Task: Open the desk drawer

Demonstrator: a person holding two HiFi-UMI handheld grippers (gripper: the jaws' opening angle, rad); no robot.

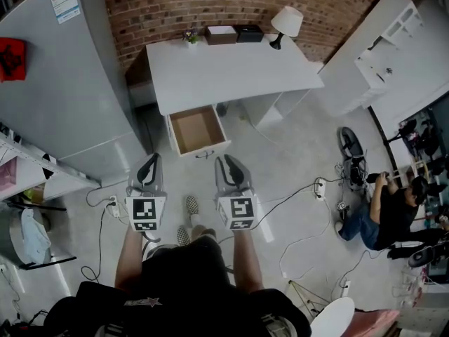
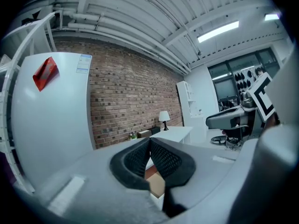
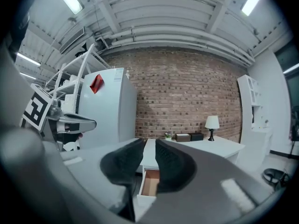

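Head view looks down on the person's forearms, each holding a gripper out over the floor in front of the desk. The left gripper has its jaws closed, pads meeting at the tips, with nothing between them. The right gripper has its jaws a narrow gap apart and is likewise empty. Neither touches the desk. One shoe shows on the floor between the two marker cubes, and cables trail across the floor to the right.

Just beyond the gripper tips is the drawer, pulled well out from under the left end of the white desk. Its brown inside is bare, and a dark handle sits on its white front. In the right gripper view the drawer shows through the gap between the jaws.

Along the far edge of the desktop stand a small plant, a brown box, a black box and a lamp. A grey fridge stands to the left of the desk, and a brick wall runs behind it. Well off to the right another person sits on the floor.
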